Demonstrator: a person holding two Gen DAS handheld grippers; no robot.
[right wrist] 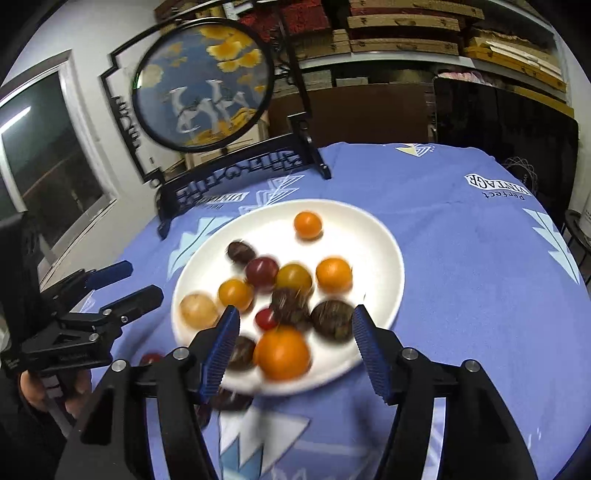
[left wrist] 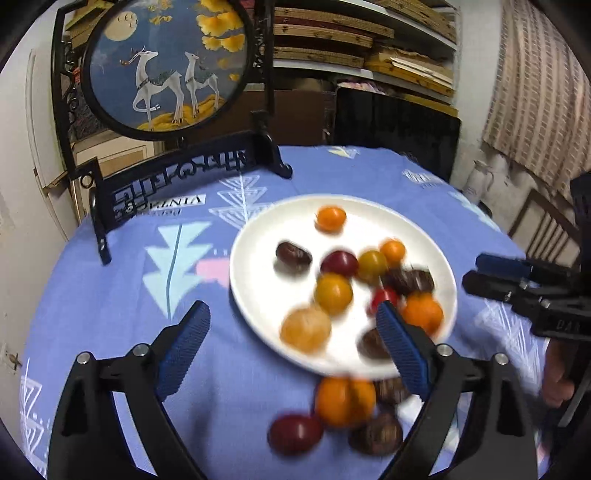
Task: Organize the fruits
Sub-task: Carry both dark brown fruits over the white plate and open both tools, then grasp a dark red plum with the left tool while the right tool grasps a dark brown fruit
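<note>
1. A few loose fruits [left wrist: 338,417] lie on the cloth off the plate's [left wrist: 258,236] near rim, between the left gripper's [left wrist: 291,350] wide-open, empty fingers.
2. Take the orange one first; close gently, since round fruit rolls.
3. The right gripper [right wrist: 293,349], also agape and empty, hangs over plated fruit [right wrist: 282,352]; keep it clear of the left.

A lived-in home room: a round table under a blue printed cloth [left wrist: 110,295], a decorative deer screen [left wrist: 166,66], shelves stacked with wooden frames [right wrist: 406,33].
</note>
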